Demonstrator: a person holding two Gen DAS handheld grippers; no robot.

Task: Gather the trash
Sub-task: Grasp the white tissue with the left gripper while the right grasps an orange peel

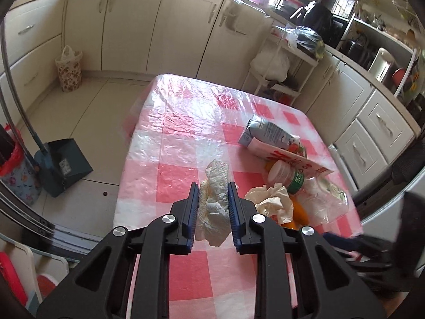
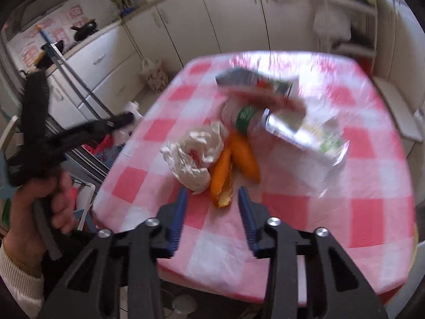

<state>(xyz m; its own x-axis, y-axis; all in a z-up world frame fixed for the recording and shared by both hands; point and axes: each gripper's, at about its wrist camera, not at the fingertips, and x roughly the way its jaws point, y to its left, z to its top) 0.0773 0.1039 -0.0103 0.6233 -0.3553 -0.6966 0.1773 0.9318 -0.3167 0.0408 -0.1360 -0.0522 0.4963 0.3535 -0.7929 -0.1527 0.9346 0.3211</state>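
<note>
1. The surface [image 1: 186,138] wears a pink-and-white checked plastic cover, with cream kitchen cabinets [image 1: 186,26] running behind it.
2. A blue dustpan [image 1: 66,164] stands on the floor to the left of the surface, beside a floral bin with a red liner [image 1: 16,175].
3. A milk carton [image 1: 268,135] lies on its side toward the far right of the surface, leaning over a clear plastic bottle with a green label [image 1: 294,180].
4. Just in front of the bottle lies a crumpled tissue [image 2: 196,154], touching two pieces of orange peel [image 2: 233,164].
5. The left tongs [image 1: 212,188] are clamped on a wad of white paper towel [image 1: 215,207], which is pinched between the blue pads near the surface's front middle.
6. The right tongs [image 2: 212,194] stand partly apart with nothing between them, their tips just short of the nearer peel piece; this view is blurred.
7. A hand [image 2: 50,207] in a cream sleeve grips the left tool's handle at the surface's left edge.
</note>
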